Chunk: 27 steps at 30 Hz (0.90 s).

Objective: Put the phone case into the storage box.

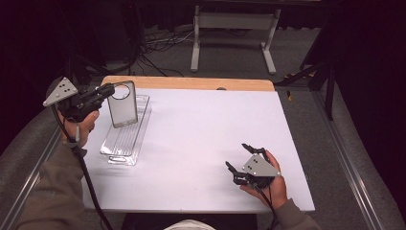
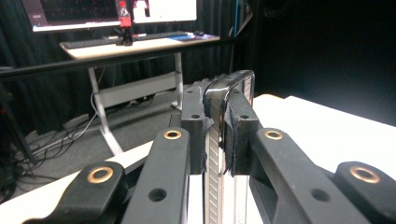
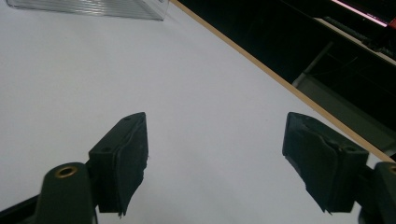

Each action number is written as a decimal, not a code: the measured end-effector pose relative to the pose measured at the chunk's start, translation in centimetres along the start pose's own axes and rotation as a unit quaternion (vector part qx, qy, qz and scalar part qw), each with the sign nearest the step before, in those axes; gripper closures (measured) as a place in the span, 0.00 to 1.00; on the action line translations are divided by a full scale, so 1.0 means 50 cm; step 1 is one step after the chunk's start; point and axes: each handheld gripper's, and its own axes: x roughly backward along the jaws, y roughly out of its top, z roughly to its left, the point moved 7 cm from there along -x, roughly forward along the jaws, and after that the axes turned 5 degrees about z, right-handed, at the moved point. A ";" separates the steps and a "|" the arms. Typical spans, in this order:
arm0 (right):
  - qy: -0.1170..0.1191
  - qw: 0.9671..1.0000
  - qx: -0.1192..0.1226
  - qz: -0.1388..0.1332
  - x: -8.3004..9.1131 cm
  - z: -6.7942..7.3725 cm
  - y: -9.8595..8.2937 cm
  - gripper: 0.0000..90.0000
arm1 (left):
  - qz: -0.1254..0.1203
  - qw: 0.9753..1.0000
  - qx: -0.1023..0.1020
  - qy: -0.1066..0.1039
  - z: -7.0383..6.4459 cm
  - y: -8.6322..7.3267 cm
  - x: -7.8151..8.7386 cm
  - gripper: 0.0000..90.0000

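White table [image 1: 201,143]: wide bare stretch between the two hands, clear ribbed tray [image 1: 127,132] lying near the left edge, wooden strip along the far edge. Left gripper [image 1: 106,89] raised over the tray's far end, jaws clamped on the upper edge of a clear phone case [image 1: 122,104], which hangs upright just above the tray. Right gripper [image 1: 239,160] low near the front right corner, jaws wide apart, holding nothing, well apart from the case.

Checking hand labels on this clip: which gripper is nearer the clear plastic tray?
Left. The left gripper, shut on a clear phone case, hangs just above the clear plastic tray. The right gripper sits open, far across the white table.
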 end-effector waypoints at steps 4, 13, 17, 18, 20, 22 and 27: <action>-0.006 1.000 -0.002 -0.006 0.002 -0.002 0.002 0.27 | 0.013 1.000 -0.003 0.004 0.013 -0.003 -0.017 0.90; -0.003 1.000 -0.005 0.004 -0.004 -0.002 -0.006 0.27 | 0.036 0.999 -0.009 0.014 0.041 -0.021 -0.054 0.90; -0.002 1.000 0.002 0.008 -0.009 0.002 -0.006 0.27 | 0.031 0.999 -0.011 0.012 0.048 -0.023 -0.070 0.90; -0.001 1.000 0.001 0.010 -0.010 0.002 -0.007 0.27 | 0.032 0.999 -0.010 0.009 0.050 -0.025 -0.077 0.90; -0.001 1.000 0.000 0.014 -0.014 0.002 -0.008 0.27 | 0.035 0.999 -0.012 0.008 0.053 -0.029 -0.087 0.90; -0.001 1.000 0.001 0.017 -0.018 0.001 -0.009 0.27 | 0.036 0.999 -0.012 0.006 0.057 -0.034 -0.103 0.90; -0.004 1.000 -0.003 0.024 -0.022 -0.002 -0.012 0.27 | 0.036 0.999 -0.009 0.001 0.064 -0.049 -0.131 0.90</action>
